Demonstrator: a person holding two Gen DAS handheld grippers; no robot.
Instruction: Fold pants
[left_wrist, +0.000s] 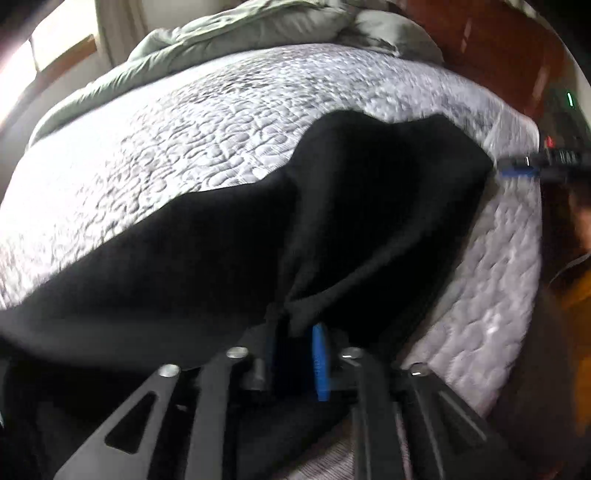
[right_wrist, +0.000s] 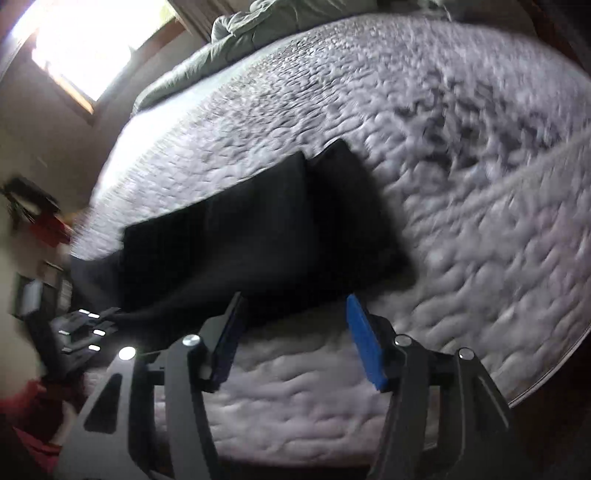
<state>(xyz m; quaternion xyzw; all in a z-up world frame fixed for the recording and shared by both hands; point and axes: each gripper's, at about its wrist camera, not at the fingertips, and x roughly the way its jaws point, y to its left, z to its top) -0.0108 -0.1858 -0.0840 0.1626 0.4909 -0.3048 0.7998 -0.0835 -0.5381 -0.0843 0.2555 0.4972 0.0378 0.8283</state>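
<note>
The black pants (left_wrist: 229, 236) lie on the quilted grey-white mattress (left_wrist: 155, 147), with one end lifted. My left gripper (left_wrist: 295, 343) is shut on a bunched edge of the pants, cloth pinched between its blue pads. In the right wrist view the pants (right_wrist: 258, 229) lie folded lengthwise near the mattress edge. My right gripper (right_wrist: 295, 332) is open, its blue fingers either side of bare mattress, just short of the pants' near edge and empty. The right gripper also shows at the right edge of the left wrist view (left_wrist: 532, 166), and the left gripper at the left of the right wrist view (right_wrist: 88, 328).
A grey-green duvet (left_wrist: 236, 37) is bunched at the far end of the mattress. A reddish-brown headboard (left_wrist: 491, 48) stands at the far right. A bright window (right_wrist: 85, 40) is on the left wall. The mattress (right_wrist: 443, 184) drops off at its near edge.
</note>
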